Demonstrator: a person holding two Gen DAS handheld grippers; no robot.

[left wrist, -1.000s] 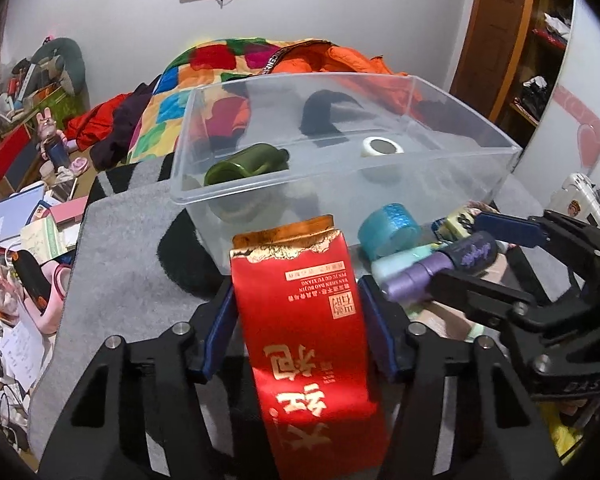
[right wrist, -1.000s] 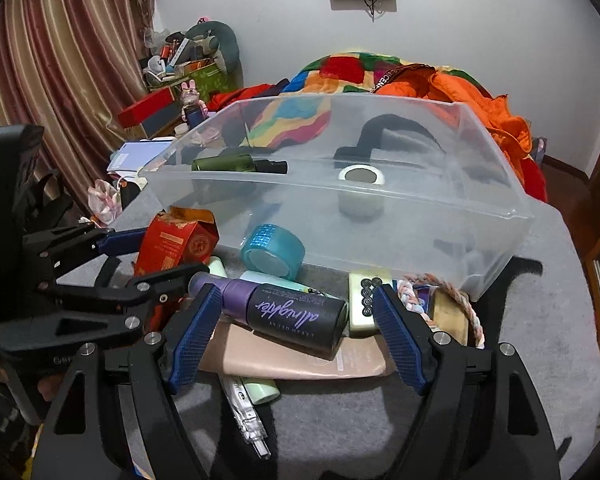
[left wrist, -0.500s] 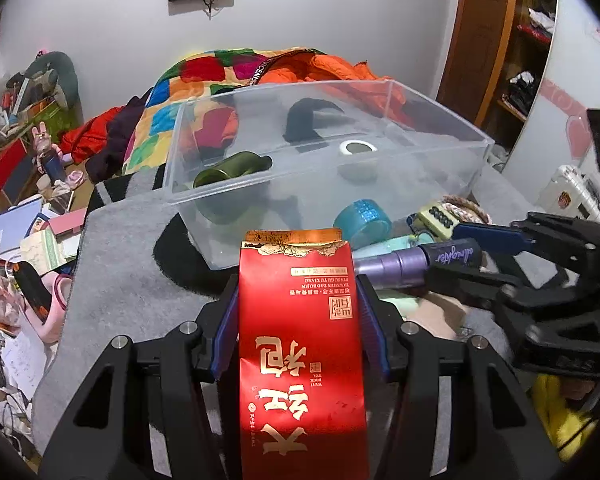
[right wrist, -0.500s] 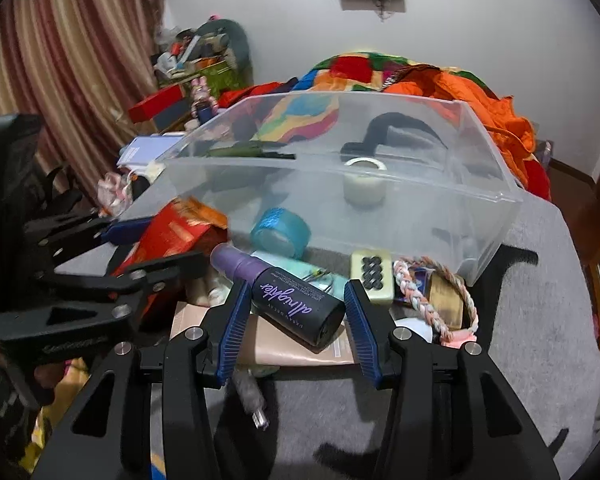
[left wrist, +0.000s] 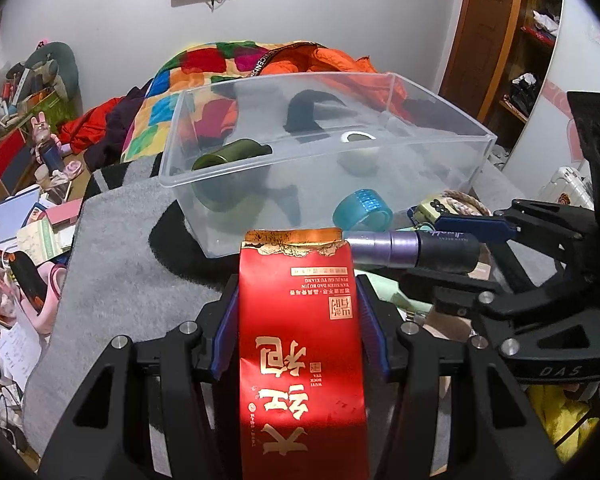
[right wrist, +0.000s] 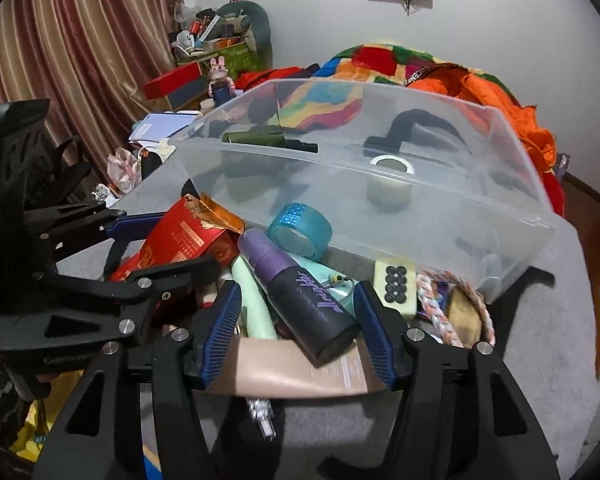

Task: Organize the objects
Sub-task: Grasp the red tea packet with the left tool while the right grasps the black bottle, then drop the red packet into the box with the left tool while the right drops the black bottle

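Storage bin (right wrist: 440, 216) as landmark — bottle (right wrist: 268, 140) and tape roll (right wrist: 390, 182) inside it, tape ring (right wrist: 300, 232), spray bottle (right wrist: 300, 304), tea packet (right wrist: 180, 240) in front, bedding (right wrist: 380, 68) behind.

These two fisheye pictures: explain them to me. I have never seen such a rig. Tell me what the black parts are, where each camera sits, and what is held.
There is no robot here. A person holds a two-finger gripper in each hand, and each carries a camera looking forward along its jaws.

The left wrist view shows the left gripper shut on a red tea packet; the right gripper enters from the side.

The right wrist view shows the right gripper with a purple spray bottle between its jaws; they look closed on it, tilted above the pile.

On the grey mat stands a clear plastic bin holding a green bottle and a white tape roll. In front of it lie a blue tape roll, tubes and a braided rope.
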